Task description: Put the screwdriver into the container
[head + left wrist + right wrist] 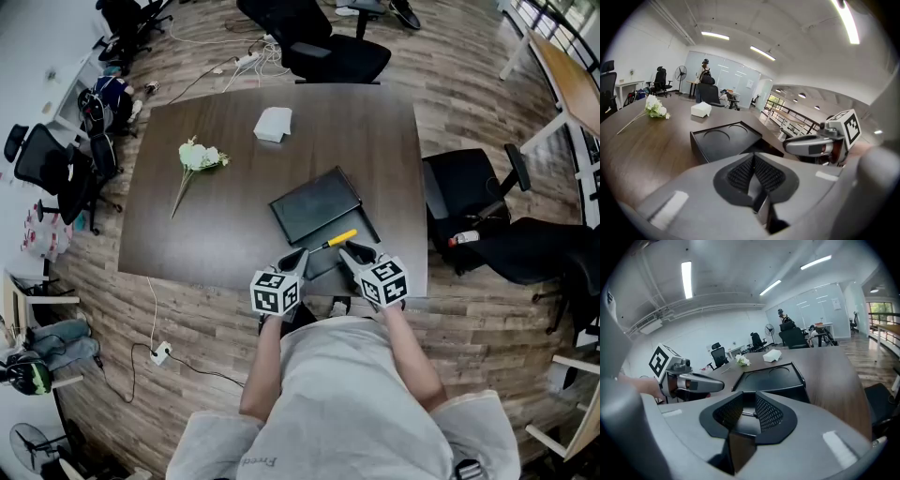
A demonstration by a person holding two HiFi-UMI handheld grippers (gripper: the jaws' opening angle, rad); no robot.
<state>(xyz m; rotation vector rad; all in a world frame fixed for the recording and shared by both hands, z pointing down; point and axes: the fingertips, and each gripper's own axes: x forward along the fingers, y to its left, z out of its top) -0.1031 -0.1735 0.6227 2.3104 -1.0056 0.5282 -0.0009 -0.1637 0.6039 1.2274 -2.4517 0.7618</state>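
Your left gripper (753, 171) had its jaws pressed together on nothing. Your right gripper (743, 411) had its jaws spread and gripped nothing. The yellow-handled screwdriver (339, 238) lay at the near edge of the flat black square container (314, 206), just ahead of the right gripper.

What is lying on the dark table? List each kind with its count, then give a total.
White flower sprig: 1
White box: 1
Black container: 1
Yellow-handled screwdriver: 1
Total: 4
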